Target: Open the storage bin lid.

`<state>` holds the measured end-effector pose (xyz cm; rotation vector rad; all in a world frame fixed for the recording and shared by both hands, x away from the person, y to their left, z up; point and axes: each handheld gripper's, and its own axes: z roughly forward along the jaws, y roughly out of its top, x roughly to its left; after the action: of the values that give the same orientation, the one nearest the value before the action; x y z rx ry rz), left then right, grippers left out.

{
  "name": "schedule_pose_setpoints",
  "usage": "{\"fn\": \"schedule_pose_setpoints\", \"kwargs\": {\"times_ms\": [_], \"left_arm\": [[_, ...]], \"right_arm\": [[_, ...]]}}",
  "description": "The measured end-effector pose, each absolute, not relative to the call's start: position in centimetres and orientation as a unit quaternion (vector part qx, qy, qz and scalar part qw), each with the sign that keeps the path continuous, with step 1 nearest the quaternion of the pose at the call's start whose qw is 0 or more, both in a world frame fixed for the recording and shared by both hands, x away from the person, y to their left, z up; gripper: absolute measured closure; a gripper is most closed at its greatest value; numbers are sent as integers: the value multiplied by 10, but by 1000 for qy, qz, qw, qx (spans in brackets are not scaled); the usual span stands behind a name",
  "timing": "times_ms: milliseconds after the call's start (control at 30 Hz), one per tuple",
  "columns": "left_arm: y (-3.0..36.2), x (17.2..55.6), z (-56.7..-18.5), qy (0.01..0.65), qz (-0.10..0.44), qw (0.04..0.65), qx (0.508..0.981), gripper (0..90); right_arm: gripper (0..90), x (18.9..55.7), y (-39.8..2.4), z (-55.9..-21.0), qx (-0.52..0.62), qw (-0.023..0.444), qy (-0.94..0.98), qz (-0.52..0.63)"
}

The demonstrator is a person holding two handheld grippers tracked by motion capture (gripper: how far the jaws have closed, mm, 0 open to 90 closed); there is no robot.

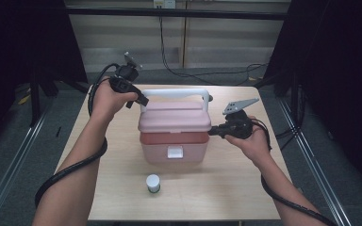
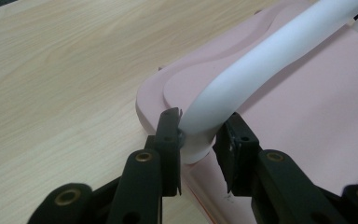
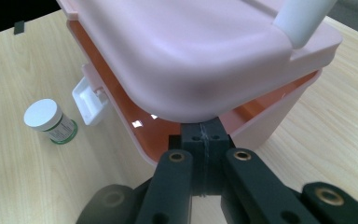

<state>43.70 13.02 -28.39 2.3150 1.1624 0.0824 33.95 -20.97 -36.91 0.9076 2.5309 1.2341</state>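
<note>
We hold the pink plastic box (image 1: pixel 174 136) on the wooden tabletop (image 1: pixel 217 188), left gripper (image 2: pixel 198 140) jaws squeezing its white curved handle (image 2: pixel 261 60), right gripper (image 3: pixel 200 140) jaws closed under the raised lid (image 3: pixel 191 60), which might slip and slam.

The box (image 1: pixel 174 141) looks like smooth pink plastic with a soft sheen — its lid (image 3: pixel 191 56) faintly glossy, its handle (image 2: pixel 261 65) matt white plastic. The table (image 1: pixel 226 188) is pale wood-grain, smooth and matt. The small jar (image 3: pixel 50 121) has a white plastic cap.
</note>
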Motion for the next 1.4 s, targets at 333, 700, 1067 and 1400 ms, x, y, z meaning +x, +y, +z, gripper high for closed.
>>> {"fn": "schedule_pose_setpoints", "kwargs": {"times_ms": [333, 700, 1067, 1400], "left_arm": [[131, 433, -285, 421, 45, 278, 862, 707], [139, 429, -288, 433, 70, 277, 855, 543], [156, 418, -303, 431, 63, 275, 857, 492], [168, 410, -313, 429, 57, 277, 858, 500]], "right_arm": [[900, 333, -208, -365, 304, 94, 851, 418], [900, 334, -209, -364, 305, 95, 850, 418], [900, 334, -209, -359, 309, 100, 848, 419], [900, 336, -209, -353, 311, 104, 847, 419]]}}
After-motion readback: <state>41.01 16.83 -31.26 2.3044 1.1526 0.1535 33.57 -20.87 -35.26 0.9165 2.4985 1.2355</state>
